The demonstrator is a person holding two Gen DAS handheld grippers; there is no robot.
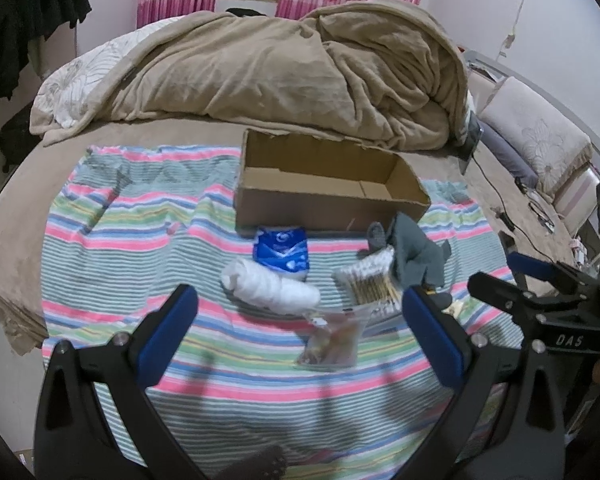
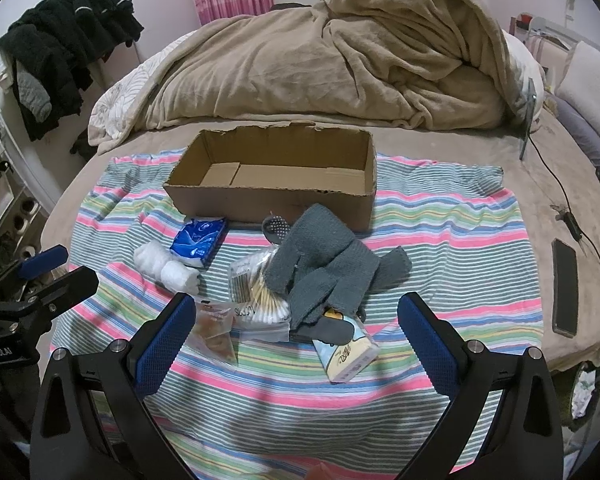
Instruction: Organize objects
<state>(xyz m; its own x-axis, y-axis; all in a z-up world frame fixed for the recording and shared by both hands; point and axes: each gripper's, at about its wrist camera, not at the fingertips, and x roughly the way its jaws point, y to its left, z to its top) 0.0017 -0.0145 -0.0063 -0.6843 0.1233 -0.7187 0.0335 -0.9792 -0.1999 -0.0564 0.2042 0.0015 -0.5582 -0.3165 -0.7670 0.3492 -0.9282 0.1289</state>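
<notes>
An empty cardboard box [image 1: 332, 196] [image 2: 276, 184] stands on a striped towel [image 1: 140, 248] [image 2: 440, 248] on the bed. In front of it lie a blue tissue pack [image 1: 282, 254] [image 2: 198, 242], a white cotton roll [image 1: 270, 286] [image 2: 166, 268], a bag of cotton swabs [image 1: 374, 280] [image 2: 260, 296], grey socks [image 1: 416, 256] [image 2: 324, 268], a clear snack bag [image 1: 332, 340] [image 2: 216, 328] and a yellow tissue pack [image 2: 348, 354]. My left gripper [image 1: 298, 320] hovers open over the snack bag. My right gripper [image 2: 292, 324] is open above the swabs and socks.
A rumpled beige blanket [image 1: 300, 68] [image 2: 340, 52] is heaped behind the box. A dark phone [image 2: 565, 288] and cables [image 2: 568, 216] lie on the bed at the right. Pillows [image 1: 536, 136] sit far right. Dark clothes [image 2: 60, 52] hang at the left.
</notes>
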